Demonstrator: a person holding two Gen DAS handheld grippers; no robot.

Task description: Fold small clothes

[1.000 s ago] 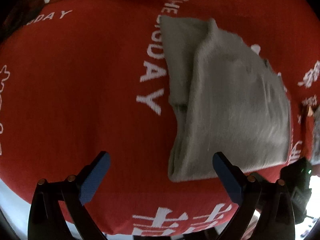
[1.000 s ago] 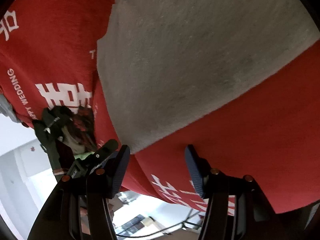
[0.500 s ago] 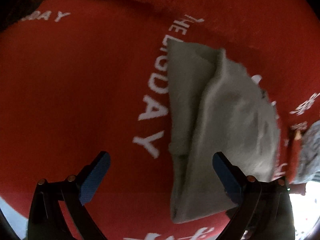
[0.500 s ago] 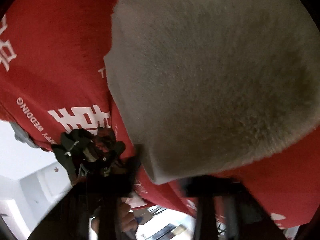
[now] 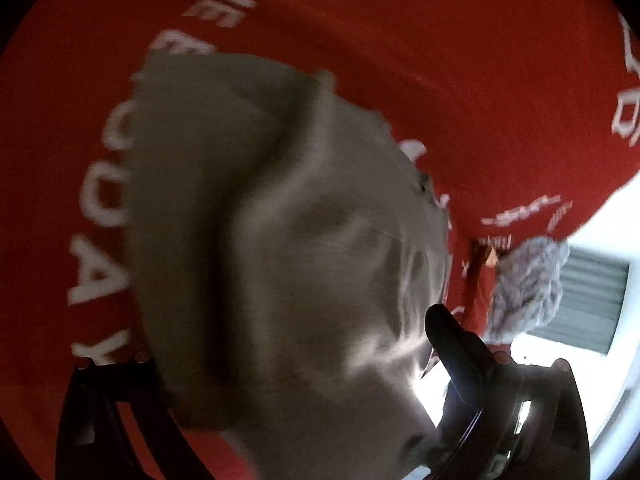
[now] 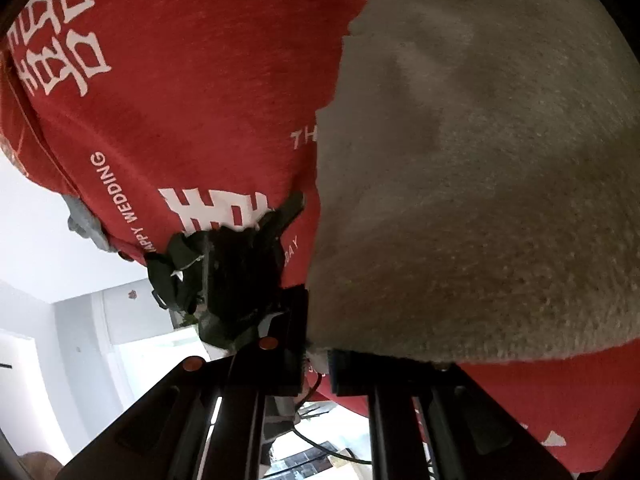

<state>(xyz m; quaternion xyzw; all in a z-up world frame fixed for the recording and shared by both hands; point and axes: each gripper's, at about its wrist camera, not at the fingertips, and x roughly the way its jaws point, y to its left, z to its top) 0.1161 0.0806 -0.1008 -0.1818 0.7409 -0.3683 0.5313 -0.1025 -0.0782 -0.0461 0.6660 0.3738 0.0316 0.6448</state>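
A folded grey garment (image 5: 280, 248) lies on a red cloth with white lettering (image 5: 460, 80). In the left wrist view it fills the middle, blurred, its near part between my left gripper's (image 5: 304, 376) wide-apart fingers; the left one is mostly hidden, the right fingertip (image 5: 444, 328) shows beside the cloth. In the right wrist view the garment (image 6: 480, 200) fills the right side, and my right gripper (image 6: 318, 362) is shut on its near corner.
A crumpled grey-white garment (image 5: 524, 288) lies at the red cloth's right edge. A dark green garment (image 6: 224, 272) lies at the table edge beside my right gripper. White floor and walls show beyond the table edge.
My right gripper moved in and closed on the grey garment's near corner. My left gripper moved forward and turned right; the garment now lies between its fingers.
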